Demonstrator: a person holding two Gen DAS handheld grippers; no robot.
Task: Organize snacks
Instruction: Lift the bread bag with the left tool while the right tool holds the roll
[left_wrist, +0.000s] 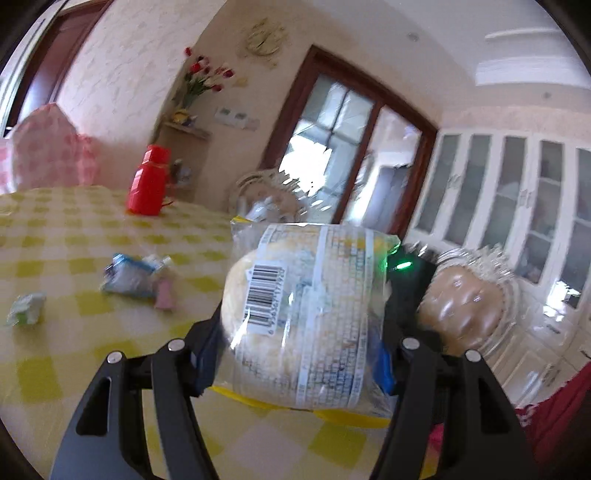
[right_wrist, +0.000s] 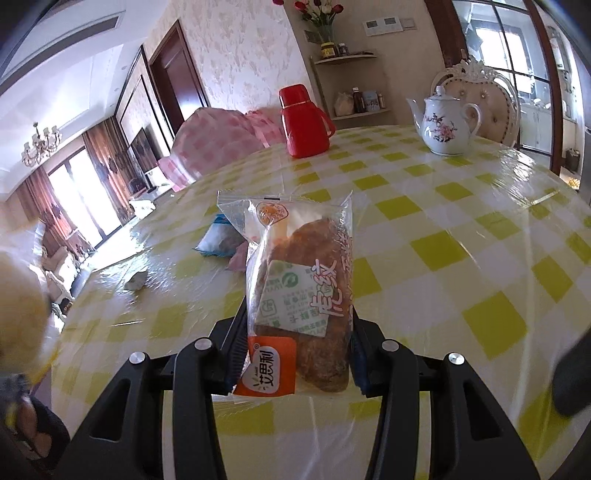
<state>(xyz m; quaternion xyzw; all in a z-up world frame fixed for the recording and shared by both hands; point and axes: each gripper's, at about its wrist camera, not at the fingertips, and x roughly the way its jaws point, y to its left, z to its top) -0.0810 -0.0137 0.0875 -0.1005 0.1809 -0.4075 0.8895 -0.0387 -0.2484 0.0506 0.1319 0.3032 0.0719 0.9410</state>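
Left wrist view: the left tongs (left_wrist: 303, 332) point nearly level over the desk (left_wrist: 74, 354) and are clamped on a pale round bun in a clear printed wrapper (left_wrist: 299, 314), one black finger on each side of the pack, which is lifted clear of the checked yellow-and-white cloth. The wrapper shows a barcode and rows of small print, too blurred to read. Just to the right of it, a second wrapped brown pastry (left_wrist: 465, 306) appears beside a black body with a green light; what holds it cannot be told from this view. Small loose snack packets (left_wrist: 136, 277) lie on the desk to the left, their print illegible, and a red flask (left_wrist: 149, 181) stands farther back. Right wrist view: the right tongs (right_wrist: 299, 358) tilt downward and grip, at a narrower spread, a brown pastry in a clear bag (right_wrist: 310, 295) held upright above the desk. Its orange label carries white Chinese characters, larger red characters run along the bag's side, and a white sachet with green print sits inside. A blue-and-white packet (right_wrist: 218, 240) lies partly hidden behind the bag. A white floral teapot (right_wrist: 447, 125) stands at the far right of the desk. The blurred pale shape at the left edge cannot be made out.
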